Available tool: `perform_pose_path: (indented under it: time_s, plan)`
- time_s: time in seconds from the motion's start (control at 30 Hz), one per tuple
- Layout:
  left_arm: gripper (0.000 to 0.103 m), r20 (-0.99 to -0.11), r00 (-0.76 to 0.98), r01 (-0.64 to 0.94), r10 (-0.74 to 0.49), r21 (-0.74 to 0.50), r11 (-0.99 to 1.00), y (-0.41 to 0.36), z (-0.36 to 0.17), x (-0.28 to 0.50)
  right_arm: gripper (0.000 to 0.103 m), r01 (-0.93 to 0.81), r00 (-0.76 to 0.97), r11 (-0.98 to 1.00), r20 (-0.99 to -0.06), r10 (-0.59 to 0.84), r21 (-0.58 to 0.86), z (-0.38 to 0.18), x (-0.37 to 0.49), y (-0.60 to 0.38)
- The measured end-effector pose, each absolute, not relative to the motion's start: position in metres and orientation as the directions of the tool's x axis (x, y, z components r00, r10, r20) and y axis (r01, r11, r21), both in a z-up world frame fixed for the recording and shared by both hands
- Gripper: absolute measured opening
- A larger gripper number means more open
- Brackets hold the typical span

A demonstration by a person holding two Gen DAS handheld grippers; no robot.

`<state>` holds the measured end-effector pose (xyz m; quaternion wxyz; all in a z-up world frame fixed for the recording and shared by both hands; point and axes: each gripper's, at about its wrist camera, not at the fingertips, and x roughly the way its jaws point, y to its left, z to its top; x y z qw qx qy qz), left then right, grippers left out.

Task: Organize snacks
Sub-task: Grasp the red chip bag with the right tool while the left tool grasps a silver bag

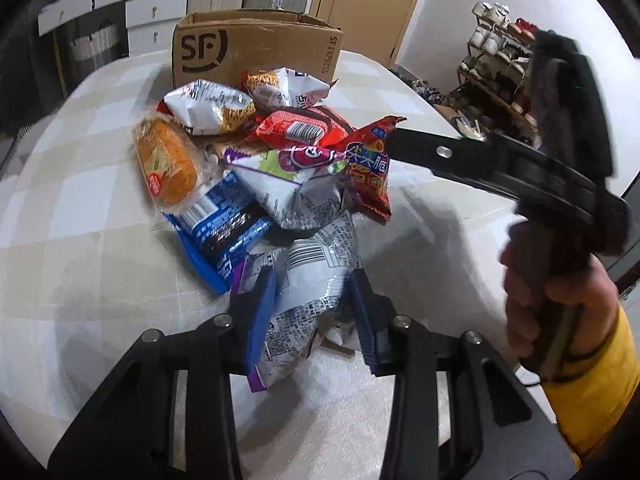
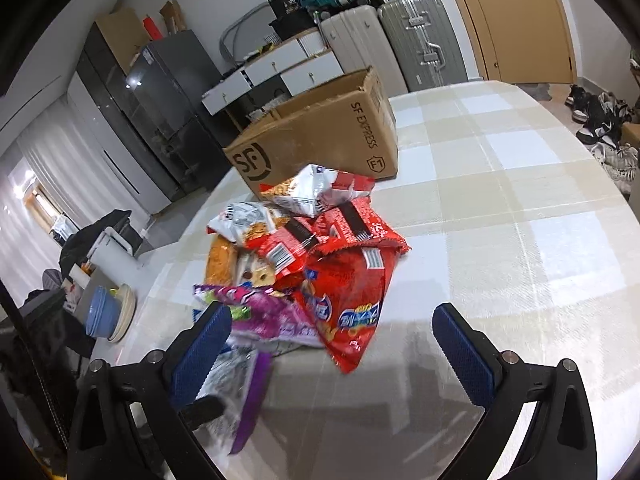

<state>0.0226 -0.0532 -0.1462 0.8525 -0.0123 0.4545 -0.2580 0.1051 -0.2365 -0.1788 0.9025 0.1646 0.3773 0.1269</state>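
A pile of snack packets lies on a checked tablecloth [image 1: 80, 240] in front of an open cardboard SF box [image 1: 256, 46]. My left gripper [image 1: 314, 312] has its blue pads on either side of a silver and purple packet [image 1: 304, 292] at the near end of the pile and looks closed on it. My right gripper [image 2: 332, 344] is open wide and empty, low over the table, with a red crisp packet [image 2: 352, 300] between and just beyond its fingers. In the left wrist view the right gripper's fingers [image 1: 440, 152] reach toward that red packet [image 1: 368, 168].
The pile also holds a blue biscuit packet [image 1: 224, 232], an orange bread packet [image 1: 168, 160] and red packets [image 1: 304, 128]. The box [image 2: 320, 136] stands at the table's far side. Stacked bowls [image 2: 108, 312] sit left of the table. Suitcases and a shoe rack [image 1: 500, 60] stand behind.
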Motion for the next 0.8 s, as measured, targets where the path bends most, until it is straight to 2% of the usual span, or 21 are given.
perform_pose_path:
  time_s: [0.07,0.2,0.27,0.33,0.37,0.43,0.63,0.8]
  plan:
    - [0.033,-0.761,0.448,0.434,-0.469,-0.273,0.858,-0.048,-0.146,0.018,0.102,-0.099,0.673,0.914,-0.65,0.353,0.394,-0.182,0.114,-0.235]
    - [0.031,-0.749,0.437,0.439,-0.498,-0.305,0.845,-0.038,-0.145,0.012,0.084,-0.096,0.642,0.906,-0.669,0.373,0.413,-0.19,0.135,-0.232]
    - [0.03,-0.744,0.431,0.44,-0.511,-0.321,0.839,-0.033,-0.145,0.01,0.081,-0.092,0.621,0.914,-0.695,0.363,0.395,-0.196,0.146,-0.227]
    - [0.029,-0.74,0.429,0.442,-0.518,-0.328,0.835,-0.029,-0.144,0.007,0.068,-0.088,0.603,0.909,-0.705,0.374,0.407,-0.203,0.153,-0.225]
    - [0.029,-0.741,0.427,0.443,-0.518,-0.328,0.834,-0.028,-0.144,0.005,0.066,-0.081,0.596,0.907,-0.71,0.376,0.413,-0.206,0.156,-0.226]
    - [0.028,-0.74,0.429,0.442,-0.517,-0.327,0.835,-0.026,-0.144,0.004,0.056,-0.068,0.605,0.904,-0.703,0.374,0.422,-0.208,0.157,-0.228]
    - [0.026,-0.738,0.423,0.439,-0.525,-0.34,0.832,-0.021,-0.143,0.001,0.046,-0.071,0.617,0.904,-0.693,0.372,0.421,-0.208,0.15,-0.23]
    - [0.022,-0.732,0.418,0.441,-0.537,-0.354,0.825,-0.019,-0.142,0.0,0.044,-0.089,0.643,0.908,-0.673,0.367,0.409,-0.201,0.136,-0.228]
